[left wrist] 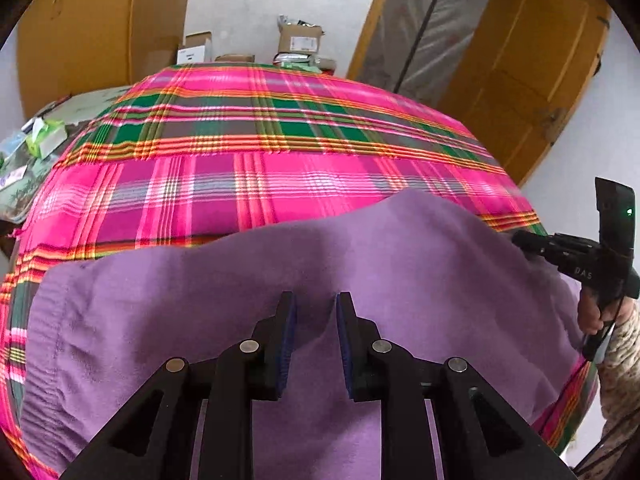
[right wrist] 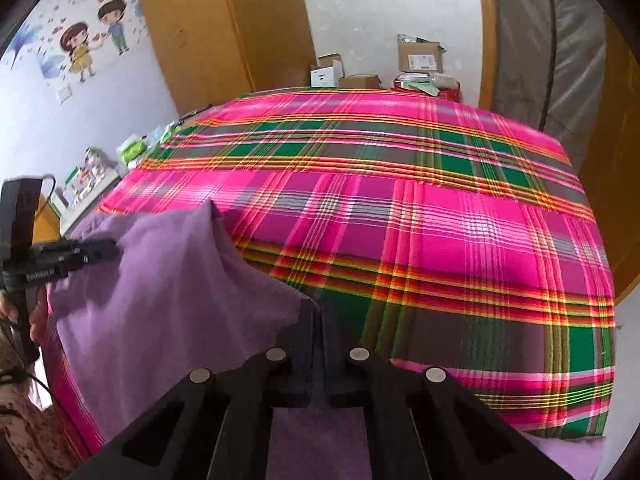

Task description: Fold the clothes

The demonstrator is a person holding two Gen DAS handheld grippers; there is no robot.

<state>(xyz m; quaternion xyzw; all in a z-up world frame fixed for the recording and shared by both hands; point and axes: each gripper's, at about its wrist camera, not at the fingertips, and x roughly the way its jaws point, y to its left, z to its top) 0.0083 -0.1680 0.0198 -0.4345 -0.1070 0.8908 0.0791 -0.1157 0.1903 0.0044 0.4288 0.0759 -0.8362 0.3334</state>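
A soft purple fleece garment (left wrist: 304, 264) lies spread over the near part of a bed covered with a bright pink, green and orange plaid blanket (left wrist: 256, 128). Most of the garment sits below and ahead of the left gripper (left wrist: 316, 312), whose blue-padded fingers (left wrist: 286, 340) stand a little apart with the cloth's surface showing through the gap. From the left wrist view I cannot tell whether a fold of fabric rises between the pads; they look to hover just over the cloth rather than pinch it.

The right gripper (right wrist: 318, 320) has its fingers pressed together at the garment's right edge. The purple cloth rises to the fingertips there and drapes away to their left, so it looks pinched by a corner or hem, though the contact itself is hidden by the fingers' black tips. The left wrist view shows that gripper (left wrist: 524, 240) at the far right border of the cloth, with a hand (left wrist: 596, 316) on its handle.

Judging by the lie of the cloth, folding has barely begun: the garment is roughly flat with a wavy far edge, and no clean crease shows. What is left is likely carrying the pinched edge across, then squaring and halving again.
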